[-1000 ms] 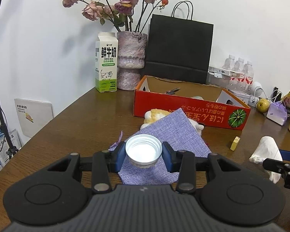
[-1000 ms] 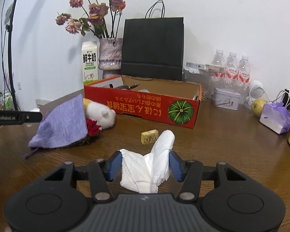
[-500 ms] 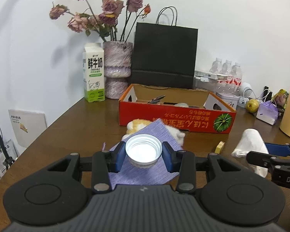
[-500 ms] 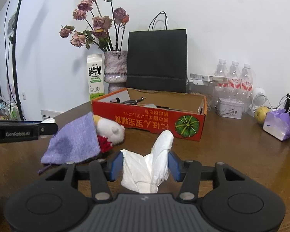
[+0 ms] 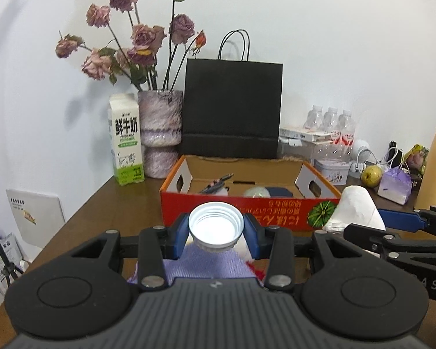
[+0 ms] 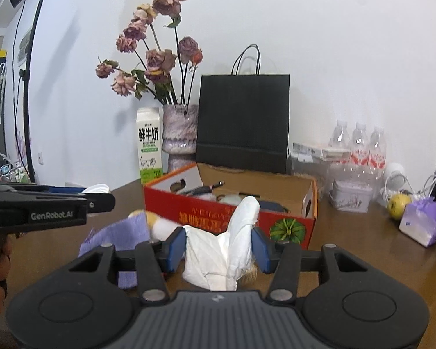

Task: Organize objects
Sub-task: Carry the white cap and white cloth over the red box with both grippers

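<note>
My left gripper (image 5: 216,229) is shut on a white bottle cap (image 5: 216,226), held above the table in front of the red cardboard box (image 5: 247,212). My right gripper (image 6: 219,245) is shut on a crumpled white tissue (image 6: 226,250), also raised near the box (image 6: 276,221). In the left wrist view the tissue (image 5: 354,209) and right gripper (image 5: 392,232) show at right. In the right wrist view the left gripper (image 6: 98,196) shows at left. A purple cloth (image 6: 116,234) lies over a small plush toy (image 6: 157,225) below. The box holds a pen and a few small items.
A milk carton (image 5: 126,142), a vase of dried roses (image 5: 160,133) and a black paper bag (image 5: 232,110) stand behind the box. Water bottles (image 6: 360,151), a tin (image 6: 351,200), a pear (image 6: 398,202) and a purple bag (image 6: 424,225) sit at right.
Both grippers have risen and moved toward the box, carrying the cap and the tissue. The cloth and toy now sit lower in both views.
</note>
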`<action>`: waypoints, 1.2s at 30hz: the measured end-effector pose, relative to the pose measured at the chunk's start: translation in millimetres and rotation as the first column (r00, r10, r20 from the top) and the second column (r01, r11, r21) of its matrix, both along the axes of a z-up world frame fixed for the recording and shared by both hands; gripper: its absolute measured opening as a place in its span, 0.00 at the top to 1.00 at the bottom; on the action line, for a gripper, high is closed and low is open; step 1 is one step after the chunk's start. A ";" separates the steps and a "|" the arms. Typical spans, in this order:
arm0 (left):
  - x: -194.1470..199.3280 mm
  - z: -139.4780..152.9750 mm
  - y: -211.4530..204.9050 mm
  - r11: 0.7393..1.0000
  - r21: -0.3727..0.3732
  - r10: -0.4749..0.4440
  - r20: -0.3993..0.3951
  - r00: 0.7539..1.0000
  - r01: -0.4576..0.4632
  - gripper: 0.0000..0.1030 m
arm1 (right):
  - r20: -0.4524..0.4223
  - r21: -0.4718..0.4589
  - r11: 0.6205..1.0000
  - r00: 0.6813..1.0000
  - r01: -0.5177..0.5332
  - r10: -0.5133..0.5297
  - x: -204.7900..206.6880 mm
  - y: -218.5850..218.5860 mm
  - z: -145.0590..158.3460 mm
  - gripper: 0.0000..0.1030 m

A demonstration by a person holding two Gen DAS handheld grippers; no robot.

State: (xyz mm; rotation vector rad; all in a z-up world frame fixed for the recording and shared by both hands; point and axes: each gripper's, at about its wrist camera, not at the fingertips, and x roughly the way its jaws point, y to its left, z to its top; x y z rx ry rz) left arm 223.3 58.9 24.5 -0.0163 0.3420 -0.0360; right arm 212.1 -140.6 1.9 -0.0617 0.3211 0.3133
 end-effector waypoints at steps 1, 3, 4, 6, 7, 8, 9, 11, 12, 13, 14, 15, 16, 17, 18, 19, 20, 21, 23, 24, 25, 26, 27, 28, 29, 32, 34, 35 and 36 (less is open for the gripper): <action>3.0 1.7 -1.4 1.000 0.001 -0.002 0.003 1.000 0.002 0.61 | 0.005 0.002 1.000 1.000 0.001 -0.001 2.0 0.7 2.2 0.53; 8.8 4.1 -3.0 1.000 0.000 -0.002 0.007 1.000 0.002 0.61 | 0.012 0.006 1.000 1.000 0.001 -0.001 7.3 2.3 5.6 0.53; 11.0 4.2 -3.5 1.000 -0.001 -0.002 0.007 1.000 0.002 0.61 | 0.014 0.009 1.000 1.000 0.001 -0.001 10.3 3.0 7.2 0.53; 17.4 5.9 -4.0 1.000 -0.007 -0.002 0.008 1.000 0.002 0.61 | 0.018 0.014 1.000 1.000 0.004 -0.004 16.0 3.5 9.2 0.53; 20.6 6.9 -4.1 1.000 -0.009 -0.002 0.010 1.000 0.002 0.61 | 0.020 0.016 1.000 1.000 0.006 -0.006 19.7 3.8 10.4 0.53; 23.8 8.3 -4.7 1.000 -0.010 -0.002 0.013 1.000 0.002 0.61 | 0.021 0.018 1.000 1.000 0.008 -0.009 22.8 4.2 11.5 0.53; 26.9 9.6 -5.0 1.000 -0.012 -0.002 0.016 1.000 0.002 0.61 | 0.021 0.021 1.000 1.000 0.011 -0.012 26.4 4.2 12.4 0.53; 34.1 11.7 -5.6 1.000 -0.017 0.000 0.022 1.000 0.000 0.61 | 0.021 0.024 1.000 1.000 0.017 -0.017 33.6 4.4 13.5 0.53; 37.7 12.4 -5.6 1.000 -0.022 0.002 0.023 1.000 -0.001 0.61 | 0.021 0.026 0.999 1.000 0.021 -0.021 37.3 4.4 13.9 0.53; 42.0 13.4 -6.0 1.000 -0.028 0.001 0.024 1.000 -0.001 0.61 | 0.021 0.029 0.999 0.999 0.025 -0.025 41.7 4.4 14.3 0.53; 45.6 14.2 -6.2 0.999 -0.033 0.002 0.024 1.000 -0.001 0.61 | 0.020 0.031 0.999 0.999 0.027 -0.027 45.0 4.5 14.1 0.53; 49.1 15.2 -6.2 0.999 -0.037 0.004 0.025 1.000 -0.003 0.61 | 0.020 0.035 0.999 0.999 0.029 -0.030 48.9 4.6 14.4 0.53; 53.3 16.6 -6.5 0.999 -0.042 0.005 0.026 1.000 -0.004 0.61 | 0.020 0.038 0.999 0.999 0.031 -0.032 52.4 4.8 14.8 0.53; 57.5 18.0 -7.0 0.999 -0.046 0.005 0.028 1.000 -0.003 0.61 | 0.022 0.041 0.999 0.999 0.033 -0.033 57.1 4.8 15.3 0.53; 60.4 18.9 -7.6 0.999 -0.048 0.004 0.033 0.999 -0.002 0.61 | 0.022 0.045 0.998 0.999 0.032 -0.033 61.3 4.8 15.4 0.53; 64.6 19.9 -8.4 0.999 -0.048 0.004 0.037 0.999 -0.002 0.61 | 0.023 0.048 0.998 0.999 0.031 -0.032 65.8 5.0 15.6 0.53; 68.5 20.6 -9.3 0.999 -0.045 0.003 0.037 0.999 -0.001 0.61 | 0.023 0.051 0.998 0.999 0.031 -0.032 69.4 4.8 15.7 0.53; 72.3 21.3 -9.5 0.999 -0.045 0.002 0.037 0.999 -0.001 0.61 | 0.023 0.055 0.998 0.999 0.029 -0.031 73.0 4.7 15.7 0.53; 80.1 22.6 -9.9 0.999 -0.051 0.001 0.042 0.999 0.001 0.61 | 0.022 0.062 0.998 0.999 0.026 -0.027 80.5 4.9 15.2 0.53; 83.7 23.3 -10.6 0.999 -0.052 0.000 0.044 0.999 0.002 0.61 | 0.019 0.062 0.998 0.999 0.024 -0.026 83.8 4.7 14.3 0.53; 88.3 23.8 -11.4 0.999 -0.053 -0.001 0.045 0.999 0.004 0.61 | 0.013 0.060 0.998 1.000 0.024 -0.025 87.5 4.7 13.0 0.53; 92.1 24.1 -12.0 0.999 -0.054 -0.003 0.045 0.999 0.006 0.61 | 0.009 0.056 0.998 1.000 0.024 -0.024 90.3 4.3 11.8 0.53; 96.0 24.4 -12.6 0.998 -0.057 -0.005 0.046 0.999 0.008 0.61 | 0.005 0.054 0.998 1.000 0.025 -0.026 93.3 4.1 10.9 0.53; 100.9 24.8 -13.3 0.998 -0.058 -0.007 0.046 0.999 0.010 0.61 | 0.001 0.055 0.998 1.000 0.028 -0.028 96.6 3.4 10.6 0.53; 104.8 24.8 -13.8 0.998 -0.058 -0.009 0.046 0.999 0.012 0.61 | 0.000 0.057 0.998 1.000 0.029 -0.029 100.1 2.8 10.6 0.53; 115.4 23.6 -14.9 0.998 -0.062 -0.014 0.041 0.999 0.017 0.61 | 0.002 0.057 0.998 0.999 0.032 -0.032 110.7 1.8 10.9 0.53; 123.4 23.0 -14.6 0.998 -0.062 -0.017 0.035 0.999 0.019 0.61 | 0.002 0.057 0.998 0.999 0.032 -0.032 118.5 1.3 10.9 0.53; 127.0 22.7 -14.4 0.998 -0.062 -0.017 0.032 0.999 0.019 0.61 | 0.001 0.056 0.998 0.999 0.033 -0.033 121.8 0.9 10.8 0.53; 130.4 22.1 -14.2 0.998 -0.062 -0.017 0.031 0.999 0.018 0.61 | 0.001 0.055 0.998 0.999 0.033 -0.033 125.5 0.8 10.6 0.53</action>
